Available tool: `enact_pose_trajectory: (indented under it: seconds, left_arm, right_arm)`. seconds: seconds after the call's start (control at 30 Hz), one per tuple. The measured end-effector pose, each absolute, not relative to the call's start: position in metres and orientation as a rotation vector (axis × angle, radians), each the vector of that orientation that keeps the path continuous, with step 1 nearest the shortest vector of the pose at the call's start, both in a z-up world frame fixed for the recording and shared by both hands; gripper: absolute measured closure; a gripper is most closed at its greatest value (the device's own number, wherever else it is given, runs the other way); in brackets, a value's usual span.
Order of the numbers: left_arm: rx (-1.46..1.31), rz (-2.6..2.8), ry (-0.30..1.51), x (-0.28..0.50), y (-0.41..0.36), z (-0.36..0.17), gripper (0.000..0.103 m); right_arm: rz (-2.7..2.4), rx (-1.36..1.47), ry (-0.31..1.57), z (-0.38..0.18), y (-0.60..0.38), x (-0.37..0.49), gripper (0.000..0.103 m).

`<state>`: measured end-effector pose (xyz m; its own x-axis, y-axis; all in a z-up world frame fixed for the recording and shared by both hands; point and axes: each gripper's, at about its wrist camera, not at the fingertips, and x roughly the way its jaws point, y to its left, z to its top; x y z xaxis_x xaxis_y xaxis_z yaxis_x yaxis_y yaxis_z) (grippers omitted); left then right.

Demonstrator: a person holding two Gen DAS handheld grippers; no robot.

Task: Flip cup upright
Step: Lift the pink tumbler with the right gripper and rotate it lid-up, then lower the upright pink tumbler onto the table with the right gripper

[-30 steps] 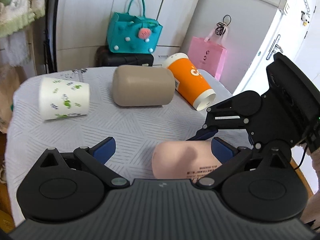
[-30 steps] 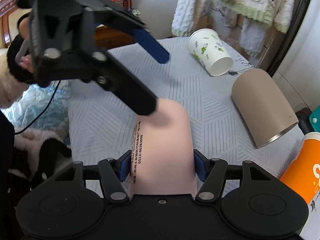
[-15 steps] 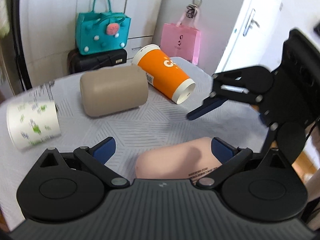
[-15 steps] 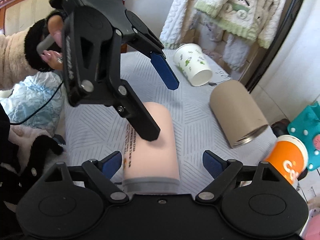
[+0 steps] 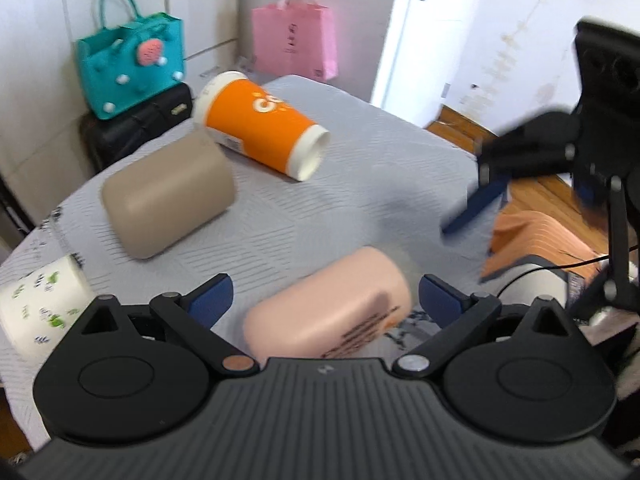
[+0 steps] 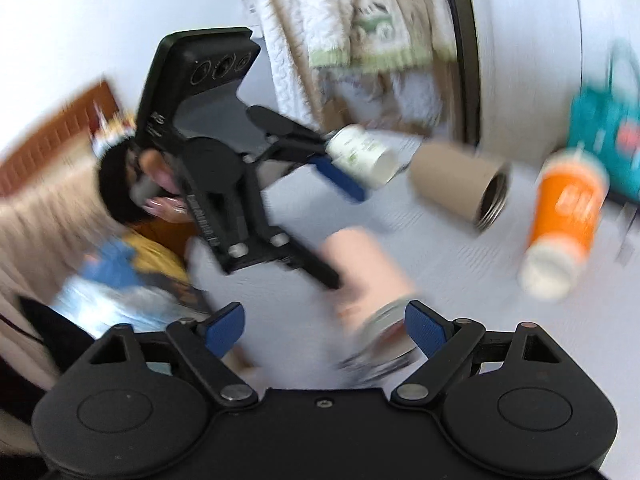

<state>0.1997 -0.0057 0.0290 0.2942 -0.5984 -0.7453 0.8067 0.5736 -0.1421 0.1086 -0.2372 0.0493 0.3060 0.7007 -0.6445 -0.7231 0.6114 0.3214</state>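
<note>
Left wrist view: cup w/ printed text (image 5: 328, 304) on its side on table (image 5: 360, 184), nearest, betw. spread fingers of left gripper (image 5: 324, 300). Smooth cup (image 5: 168, 196) lying far-left of it. Lidded paper cup (image 5: 260, 124) lying behind that, farther right. Leaf-print cup (image 5: 40, 312) at near-left edge. Handbag (image 5: 132, 64) on case (image 5: 132, 128) beyond table, far left. Right gripper (image 5: 500, 196) at right.

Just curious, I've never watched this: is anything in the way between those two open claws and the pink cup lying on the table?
Nothing visible. The pink cup lies on its side between the left hand-held gripper's open fingers, with no object between.
</note>
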Motion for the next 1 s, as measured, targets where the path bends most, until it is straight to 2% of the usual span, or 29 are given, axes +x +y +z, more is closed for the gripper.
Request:
enact_pose_trajectory:
  seconds: [0.17,0.33,0.47,0.63,0.8,0.83,1.0]
  left_arm:
    - [0.237,-0.985,0.908,0.211,-0.015,0.021,0.008]
    - [0.214,-1.008,0.965,0.221,-0.017,0.007,0.013]
    - [0.114,-1.039,1.028,0.23,-0.006,-0.003,0.018]
    - [0.018,-1.034,1.08,0.234,0.008,-0.012,0.02]
    - [-0.05,-1.039,1.113,0.233,0.013,-0.021,0.027]
    - [-0.06,-1.049,1.112,0.232,0.013,-0.021,0.03]
    - [-0.168,-1.132,1.142,0.234,0.01,-0.019,0.032]
  right_arm:
    - [0.925,0.113,0.962,0.012,-0.217,0.1,0.024]
    - [0.829,0.313,0.98,-0.013,-0.206,0.097,0.024]
    - [0.755,0.351,0.975,-0.016,-0.2,0.098,0.024]
    - [0.678,0.369,0.95,-0.012,-0.206,0.105,0.021]
    - [0.653,0.419,0.931,-0.008,-0.22,0.112,0.011]
    - [0.652,0.432,0.934,-0.008,-0.223,0.114,0.01]
    - [0.622,0.497,0.998,-0.023,-0.242,0.125,0.009]
